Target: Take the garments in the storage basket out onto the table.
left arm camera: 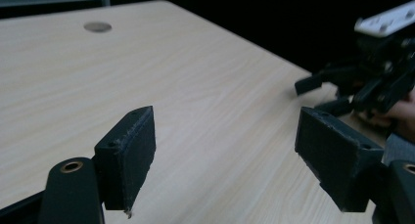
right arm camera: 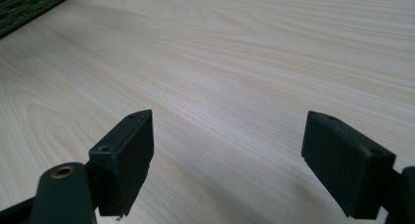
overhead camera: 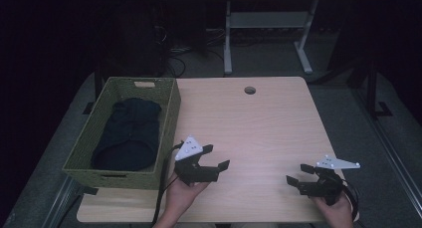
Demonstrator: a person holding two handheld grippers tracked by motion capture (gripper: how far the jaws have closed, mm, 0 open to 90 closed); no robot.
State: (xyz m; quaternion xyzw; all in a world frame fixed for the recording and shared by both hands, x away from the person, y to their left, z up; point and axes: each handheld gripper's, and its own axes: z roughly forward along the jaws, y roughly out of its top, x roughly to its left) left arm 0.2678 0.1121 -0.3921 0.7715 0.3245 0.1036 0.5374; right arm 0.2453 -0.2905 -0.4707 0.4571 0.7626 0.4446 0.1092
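Two grippers, jaws spread, nothing held. Dark cloth (overhead camera: 128, 133) in basket (overhead camera: 169, 116) lies left of left gripper (overhead camera: 217, 157), its length running front to back; right gripper (overhead camera: 297, 173) sits well apart.

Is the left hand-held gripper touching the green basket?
Apart. The high view shows bare table between the left hand-held gripper and the green basket's right wall.

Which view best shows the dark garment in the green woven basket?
The high view: the dark blue folded garment lies whole inside the green woven basket. The right gripper view catches just a corner of that basket; the left gripper view faces the wooden table.
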